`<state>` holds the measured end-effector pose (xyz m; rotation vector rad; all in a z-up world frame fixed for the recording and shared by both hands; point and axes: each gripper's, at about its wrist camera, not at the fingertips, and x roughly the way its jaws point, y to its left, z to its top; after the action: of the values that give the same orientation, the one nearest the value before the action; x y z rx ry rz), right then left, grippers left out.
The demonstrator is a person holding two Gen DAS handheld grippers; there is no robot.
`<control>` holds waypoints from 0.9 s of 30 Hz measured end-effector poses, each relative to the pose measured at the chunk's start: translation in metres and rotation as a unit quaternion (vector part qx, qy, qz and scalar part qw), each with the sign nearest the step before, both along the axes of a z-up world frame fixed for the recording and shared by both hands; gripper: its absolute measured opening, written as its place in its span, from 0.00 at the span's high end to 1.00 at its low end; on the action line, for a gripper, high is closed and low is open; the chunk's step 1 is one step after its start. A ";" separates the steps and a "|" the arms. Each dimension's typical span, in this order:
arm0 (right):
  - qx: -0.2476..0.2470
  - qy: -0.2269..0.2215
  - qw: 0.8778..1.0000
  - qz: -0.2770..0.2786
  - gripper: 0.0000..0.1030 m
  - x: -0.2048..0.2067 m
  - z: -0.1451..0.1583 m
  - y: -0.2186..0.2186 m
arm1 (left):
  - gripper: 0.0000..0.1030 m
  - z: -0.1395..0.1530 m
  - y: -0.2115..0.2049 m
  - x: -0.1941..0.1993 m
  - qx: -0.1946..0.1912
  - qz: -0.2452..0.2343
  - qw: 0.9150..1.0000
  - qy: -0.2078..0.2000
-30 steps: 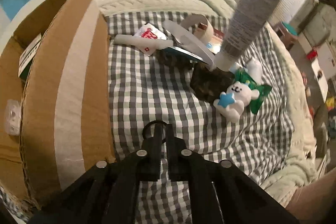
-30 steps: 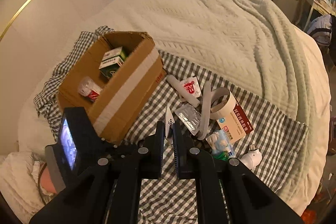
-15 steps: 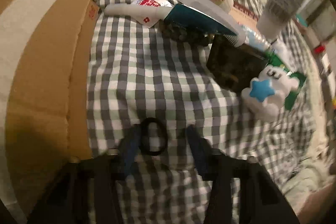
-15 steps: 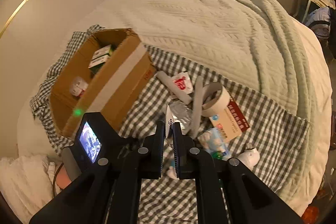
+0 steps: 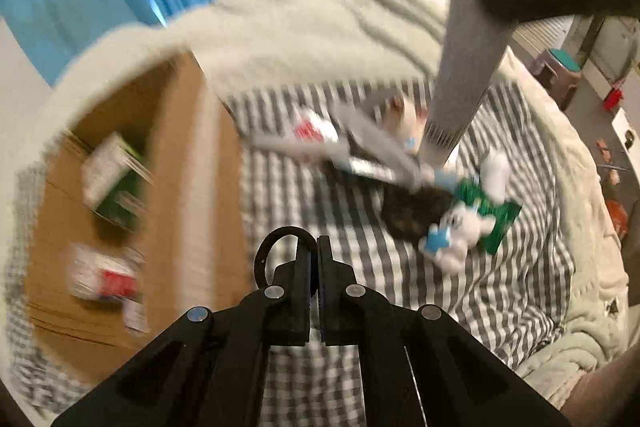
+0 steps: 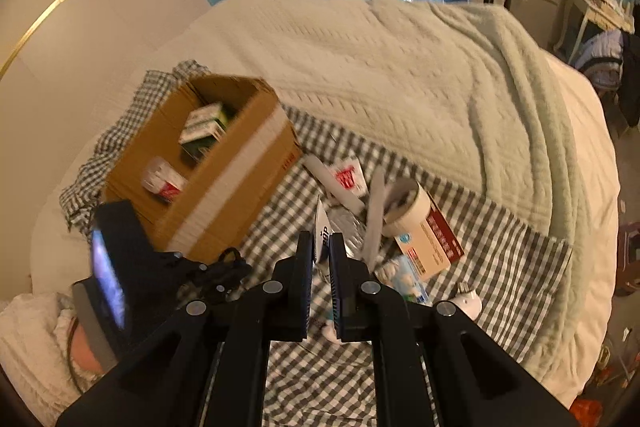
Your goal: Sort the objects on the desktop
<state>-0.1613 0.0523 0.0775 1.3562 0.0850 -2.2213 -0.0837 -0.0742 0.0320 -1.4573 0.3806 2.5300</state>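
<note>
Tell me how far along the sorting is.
Two items already lie in the cardboard box: a green-white carton and a red-white packet. The left claw grips a black ring; the right claw holds a grey tube. A pile remains on the checked cloth.

One cardboard box, two packages inside

Cloth, cardboard, matt plastic

Matt cardboard box sits on woven checked cloth; knitted blanket looks ribbed; tube matt.
</note>
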 end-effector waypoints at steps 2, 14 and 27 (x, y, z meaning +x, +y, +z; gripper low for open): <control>-0.012 0.015 1.000 0.003 0.93 0.004 0.017 -0.008 | 0.98 0.027 -0.008 -0.002 -0.002 0.007 0.999 0.031; -0.081 0.045 0.994 0.054 0.93 0.027 0.069 -0.096 | 0.98 0.088 -0.123 -0.013 0.035 0.172 0.981 0.079; -0.081 0.039 0.993 0.072 0.50 0.033 0.054 -0.144 | 0.40 0.053 -0.185 -0.007 0.051 0.252 0.966 0.037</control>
<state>-0.1286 -0.0918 0.1317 1.1404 0.0288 -2.1114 -0.0904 -0.2595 0.0846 -1.5824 -0.1333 2.9401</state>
